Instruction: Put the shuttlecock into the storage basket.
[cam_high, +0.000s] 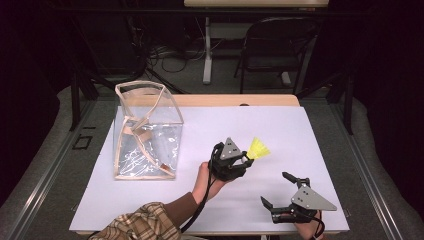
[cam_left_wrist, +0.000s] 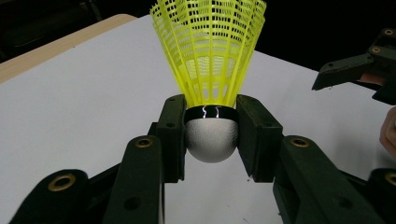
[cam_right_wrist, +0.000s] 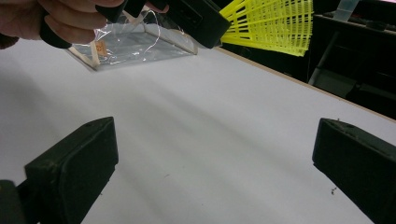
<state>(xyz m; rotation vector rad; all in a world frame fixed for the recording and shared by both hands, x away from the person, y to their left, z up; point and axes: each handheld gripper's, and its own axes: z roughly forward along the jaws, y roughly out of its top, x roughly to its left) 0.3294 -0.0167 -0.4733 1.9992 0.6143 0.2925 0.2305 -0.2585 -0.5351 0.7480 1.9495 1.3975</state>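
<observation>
1. Left gripper (cam_left_wrist: 211, 135): jaws clamped on the rounded white cork base of a yellow plastic mesh shuttlecock (cam_left_wrist: 210, 51), held above the white table surface (cam_high: 280, 130) near its middle.
2. Orientation: the shuttlecock's long axis runs in line with the jaws, skirt flaring forward, away from the gripper; in the high view it points right and slightly away from the person.
3. Right gripper (cam_high: 278, 189): jaws spread wide, grasping nothing, near the table's front right.
4. Clear plastic tan-edged bag (cam_high: 146, 131): stands well apart, at left.

L gripper (cam_high: 245, 159) clamped, raised, R gripper (cam_high: 274, 189) jaws wide
</observation>
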